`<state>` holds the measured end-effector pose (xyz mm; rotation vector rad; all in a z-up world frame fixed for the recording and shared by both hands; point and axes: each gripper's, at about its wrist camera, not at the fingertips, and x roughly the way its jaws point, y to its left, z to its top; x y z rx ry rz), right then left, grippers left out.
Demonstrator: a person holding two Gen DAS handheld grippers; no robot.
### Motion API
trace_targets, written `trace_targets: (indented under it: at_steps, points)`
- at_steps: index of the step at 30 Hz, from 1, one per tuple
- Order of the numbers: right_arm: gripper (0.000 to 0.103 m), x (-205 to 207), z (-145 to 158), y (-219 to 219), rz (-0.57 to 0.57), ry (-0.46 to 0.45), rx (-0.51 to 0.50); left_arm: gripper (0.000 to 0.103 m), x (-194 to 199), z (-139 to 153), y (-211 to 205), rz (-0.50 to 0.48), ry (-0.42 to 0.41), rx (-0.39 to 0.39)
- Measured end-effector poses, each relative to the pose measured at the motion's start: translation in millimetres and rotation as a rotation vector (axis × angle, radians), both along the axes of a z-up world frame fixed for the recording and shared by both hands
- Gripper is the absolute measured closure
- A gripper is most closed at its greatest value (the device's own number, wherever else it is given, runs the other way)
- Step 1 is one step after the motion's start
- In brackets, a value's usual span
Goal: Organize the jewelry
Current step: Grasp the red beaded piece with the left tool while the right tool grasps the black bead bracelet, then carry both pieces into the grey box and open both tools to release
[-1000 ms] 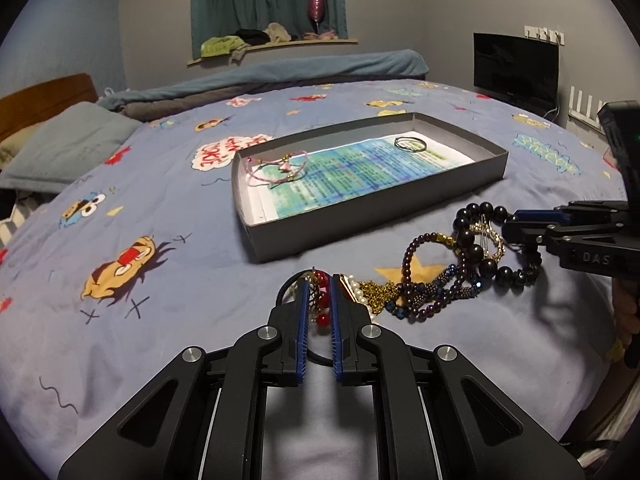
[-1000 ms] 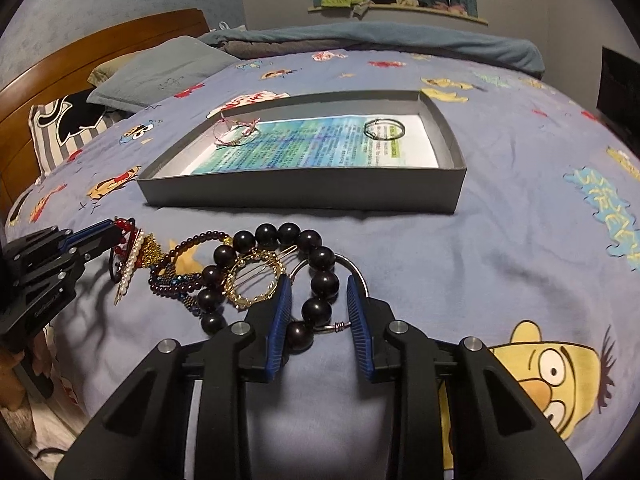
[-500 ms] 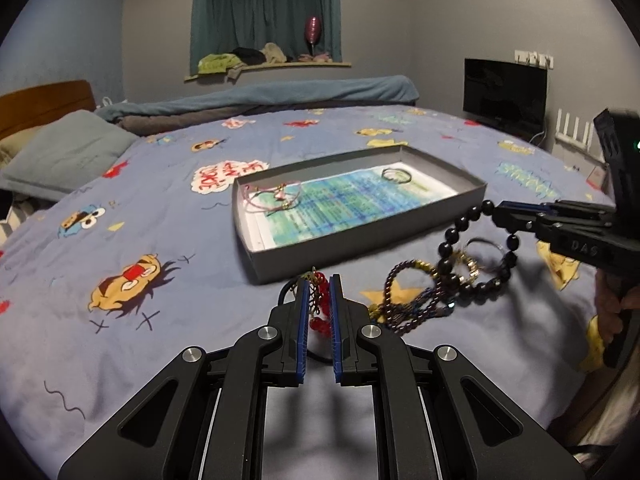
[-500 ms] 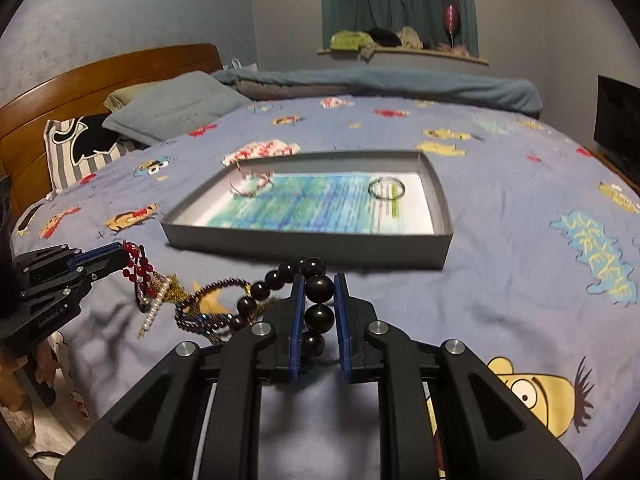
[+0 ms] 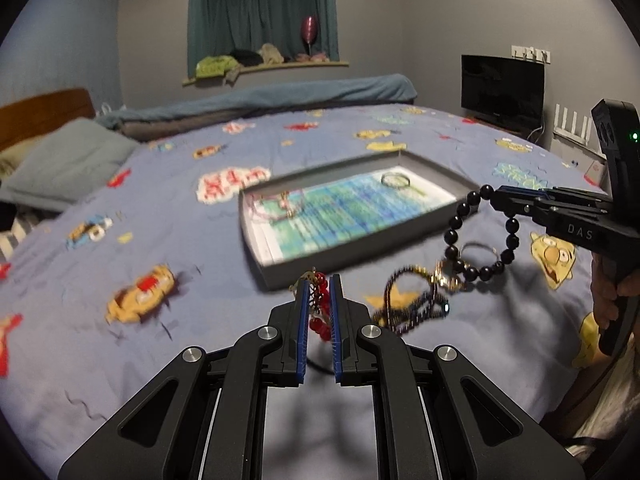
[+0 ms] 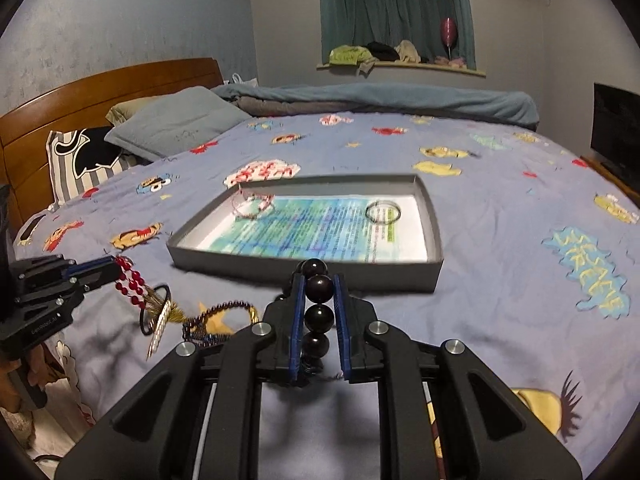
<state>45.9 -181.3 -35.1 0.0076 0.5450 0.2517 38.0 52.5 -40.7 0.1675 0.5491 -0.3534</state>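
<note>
task is sitting partway, by my read. the grey box [image 6: 434, 236] on the bedspread [image 6: 500, 208] is already holding a metal ring [image 6: 383, 212] at its right end and a pink thread bracelet [image 6: 252, 204] at its left end. the left gripper [image 5: 319, 292] is pinching a red bead strand [image 5: 319, 322], lifted off the bed, with gold bits and a pearl bar [image 6: 160, 324] dangling from it. the right gripper [image 6: 318, 284] is clamping a black bead bracelet [image 6: 319, 316], hanging in the air just in front of the box's near wall. a purple bead bracelet [image 5: 412, 304] and a gold chain [image 5: 440, 276] are lying between the two, seemingly tangled with the lifted pieces; whether they are free i cannot tell. left to do: separating the clump and placing every one of these pieces in the box.
</note>
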Motion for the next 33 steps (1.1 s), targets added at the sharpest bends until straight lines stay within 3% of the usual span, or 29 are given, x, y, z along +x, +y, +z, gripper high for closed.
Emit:
trace_targets:
  at_steps: [10, 19, 25, 33]
  points:
    - [0.089, 9.7, 45.8, -5.7, -0.023, -0.085, -0.005, 0.092, 12.2, 59.7, -4.0, -0.009, -0.134, 0.024]
    - [0.089, 46.9, 86.7, -10.7, -0.075, -0.144, 0.018, 0.092, 63.7, 94.3, -15.9, 0.011, -0.160, -0.019]
    - [0.089, 81.8, 75.9, -13.7, -0.124, -0.121, 0.037, 0.092, 99.7, 81.0, -29.1, 0.040, -0.125, -0.004]
    - [0.089, 118.6, 32.8, -12.7, -0.096, -0.016, 0.055, 0.092, 135.0, 30.3, -30.6, 0.015, -0.017, -0.028]
